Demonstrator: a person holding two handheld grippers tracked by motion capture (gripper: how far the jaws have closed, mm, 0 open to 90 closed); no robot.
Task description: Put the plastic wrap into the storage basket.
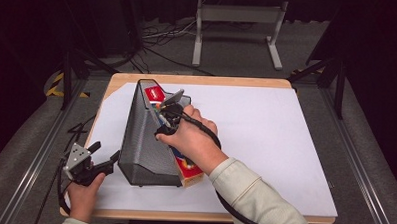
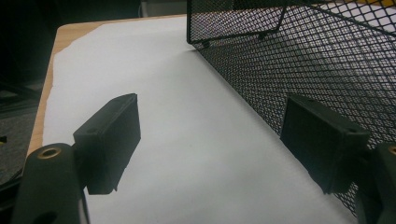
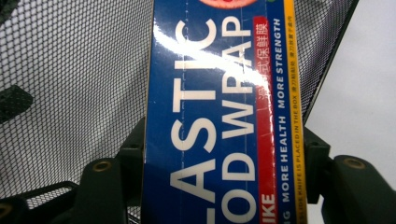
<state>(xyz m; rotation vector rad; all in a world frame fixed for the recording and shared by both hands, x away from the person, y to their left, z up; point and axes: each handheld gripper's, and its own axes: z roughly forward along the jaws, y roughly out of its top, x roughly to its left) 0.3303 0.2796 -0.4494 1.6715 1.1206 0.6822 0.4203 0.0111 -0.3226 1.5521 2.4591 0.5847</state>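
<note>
Plastic wrap box [image 3: 219,116], long glossy blue carton w/ white lettering, is pinched in right gripper [image 3: 224,172], angled into black wire-mesh file holder [image 1: 145,140] on white sheet. Step: mid-insertion, prob. Next: lower along the mesh wall, then let go. Left gripper [image 2: 210,144] spread wide, empty, beside the mesh.

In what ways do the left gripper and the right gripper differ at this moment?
The left gripper is open and holds nothing; the right gripper is shut on the plastic wrap box. The left sits outside the mesh basket; the right is over it. Both have black jaws.
</note>
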